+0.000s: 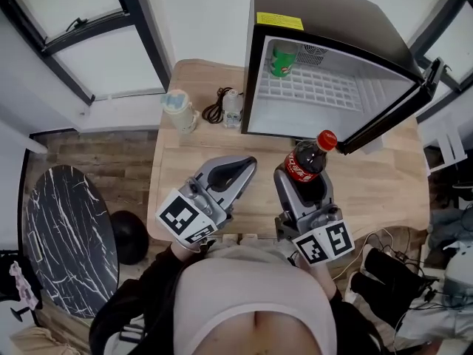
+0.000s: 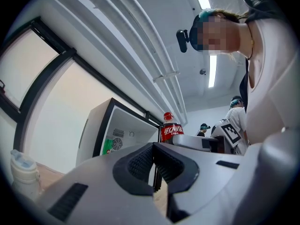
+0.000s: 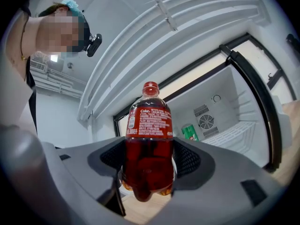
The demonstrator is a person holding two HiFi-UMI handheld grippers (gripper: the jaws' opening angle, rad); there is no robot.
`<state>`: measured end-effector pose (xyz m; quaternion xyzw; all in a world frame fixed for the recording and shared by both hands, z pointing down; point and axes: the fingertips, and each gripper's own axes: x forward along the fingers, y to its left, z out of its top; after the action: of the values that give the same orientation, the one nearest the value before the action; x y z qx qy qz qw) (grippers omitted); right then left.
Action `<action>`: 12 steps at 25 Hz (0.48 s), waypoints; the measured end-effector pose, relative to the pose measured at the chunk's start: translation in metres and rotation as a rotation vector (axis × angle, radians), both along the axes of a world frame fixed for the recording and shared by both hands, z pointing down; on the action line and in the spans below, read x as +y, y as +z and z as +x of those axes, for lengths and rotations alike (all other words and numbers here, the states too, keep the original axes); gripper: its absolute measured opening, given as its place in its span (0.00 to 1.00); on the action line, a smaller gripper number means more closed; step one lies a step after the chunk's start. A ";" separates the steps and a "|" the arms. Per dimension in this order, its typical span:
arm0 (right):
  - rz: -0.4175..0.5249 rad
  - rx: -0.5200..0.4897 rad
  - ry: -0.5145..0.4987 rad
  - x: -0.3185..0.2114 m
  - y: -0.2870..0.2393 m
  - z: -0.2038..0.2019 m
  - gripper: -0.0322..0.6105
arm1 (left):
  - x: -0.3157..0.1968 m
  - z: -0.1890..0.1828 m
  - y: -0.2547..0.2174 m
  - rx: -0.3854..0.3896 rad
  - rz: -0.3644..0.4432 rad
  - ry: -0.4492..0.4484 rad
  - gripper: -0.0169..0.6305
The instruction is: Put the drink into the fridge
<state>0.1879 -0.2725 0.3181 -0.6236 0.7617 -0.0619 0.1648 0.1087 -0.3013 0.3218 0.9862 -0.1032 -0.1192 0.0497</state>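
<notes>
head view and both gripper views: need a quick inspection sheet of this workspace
surface: wooden table, carrying the fridge at its back right
job's things: cola bottle held in front of the fridge, not yet inside; fridge with door open; green can inside
clutter: pale lidded cup and small clear bottle at the table's back
tools: left tool shut, nothing between its jaws; right tool shut on the cola bottle
cables: dark coiled cord on the table; loose cables on the floor at right
surroundings: round black marbled table, windows, wood floor
</notes>
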 end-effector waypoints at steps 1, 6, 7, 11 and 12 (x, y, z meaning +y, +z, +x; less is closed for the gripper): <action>0.000 0.000 0.001 -0.002 0.000 0.003 0.54 | -0.001 0.001 0.001 0.000 -0.003 -0.005 0.03; 0.010 0.023 0.000 -0.020 -0.002 0.016 0.54 | -0.007 0.001 0.003 -0.008 -0.007 -0.040 0.04; 0.013 0.030 -0.002 -0.024 -0.003 0.018 0.54 | -0.008 0.000 0.004 -0.011 -0.009 -0.050 0.04; 0.035 0.054 -0.005 -0.044 -0.006 0.028 0.54 | -0.015 -0.006 0.008 -0.021 -0.022 -0.097 0.04; 0.042 0.061 -0.004 -0.049 -0.007 0.030 0.54 | -0.017 -0.008 0.009 -0.026 -0.024 -0.109 0.04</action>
<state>0.2181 -0.3219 0.3106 -0.6200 0.7688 -0.0274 0.1545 0.1010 -0.3180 0.3306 0.9799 -0.1590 -0.1078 0.0535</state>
